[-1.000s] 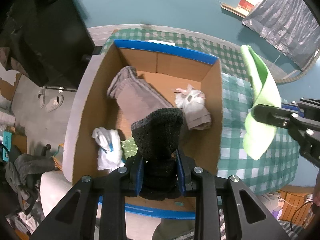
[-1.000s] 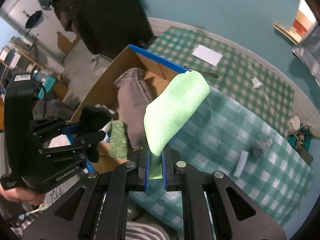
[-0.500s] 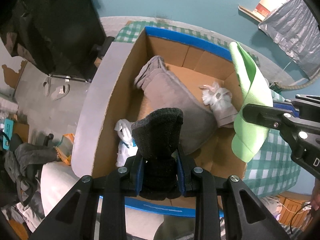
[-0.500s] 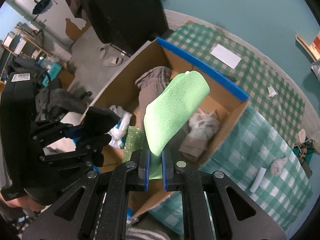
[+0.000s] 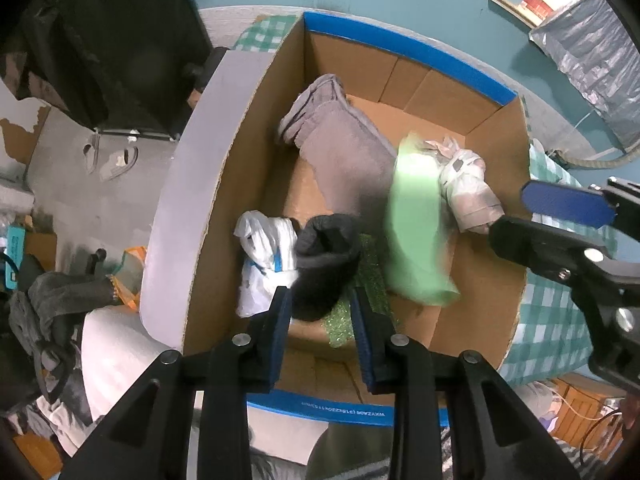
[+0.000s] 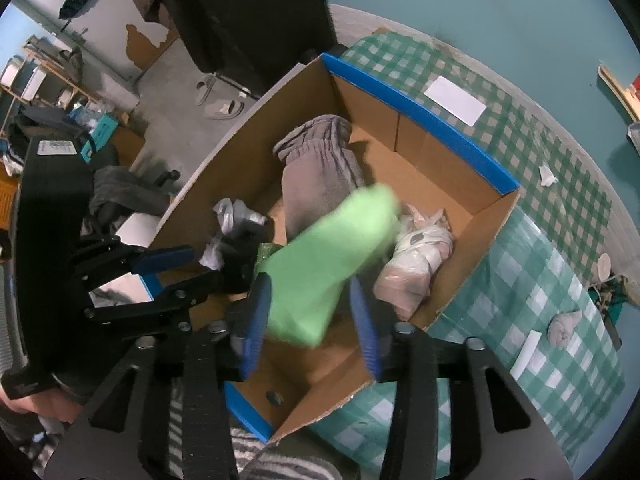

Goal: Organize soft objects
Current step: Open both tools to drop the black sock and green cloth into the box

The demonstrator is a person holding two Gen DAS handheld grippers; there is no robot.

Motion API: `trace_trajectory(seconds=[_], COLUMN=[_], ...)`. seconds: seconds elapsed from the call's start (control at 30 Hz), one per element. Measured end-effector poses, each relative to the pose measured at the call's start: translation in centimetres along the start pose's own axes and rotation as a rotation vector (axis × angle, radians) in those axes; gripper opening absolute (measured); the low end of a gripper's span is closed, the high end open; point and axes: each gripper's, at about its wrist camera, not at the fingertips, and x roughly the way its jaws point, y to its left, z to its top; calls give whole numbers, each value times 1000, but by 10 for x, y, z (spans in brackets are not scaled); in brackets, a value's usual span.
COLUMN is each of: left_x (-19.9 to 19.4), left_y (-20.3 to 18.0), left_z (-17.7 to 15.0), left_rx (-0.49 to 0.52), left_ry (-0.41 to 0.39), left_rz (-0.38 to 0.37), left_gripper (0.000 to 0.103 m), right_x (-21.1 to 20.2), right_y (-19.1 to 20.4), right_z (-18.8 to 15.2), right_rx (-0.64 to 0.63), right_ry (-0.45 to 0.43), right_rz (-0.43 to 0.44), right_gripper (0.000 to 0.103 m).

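Table (image 6: 560,248) covered with green-and-white checked cloth; teal wall behind. Concrete floor at left with slippers (image 6: 218,100), a dark cabinet, and clutter. White paper slip (image 6: 455,100) near the far edge of the table; rolled grey cloth (image 6: 564,326) near the right edge.

Open cardboard box (image 5: 256,152), blue tape along the rims, at the table's left edge. Inside: grey towel (image 5: 344,152) from the far left corner toward the centre; bagged pinkish bundle (image 5: 468,188) against the right wall; white plastic bag (image 5: 264,256) at the near left wall; glittery green sponge (image 5: 368,280) on the floor near the front wall.

Green cloth (image 6: 332,264): bright lime, soft pile, motion-blurred, within the box opening between towel and bundle, ahead of the right gripper (image 6: 310,320). Fingers spread, gripping nothing.

Black sock (image 5: 324,264): dark knit, rolled top, blurred, above the sponge, ahead of the left gripper (image 5: 322,336). Fingers spread, sock not pinched.
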Motion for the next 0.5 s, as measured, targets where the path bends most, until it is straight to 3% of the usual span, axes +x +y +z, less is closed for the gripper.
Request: trace_trajectory(seconds=[0.1,0.5], left_x=[-1,-11], left_y=[-1,-12], left_z=[0,2], left_rx=[2,26], left_ry=[0,-29], left_rz=[6,6], left_gripper=[46,47], right_x=[-4,-18], right_y=[-2,-24], right_z=[-1,-13], right_rx=[7,61], right_ry=[-10,-28], right_rz=[-9,-32], right_gripper=[50,54])
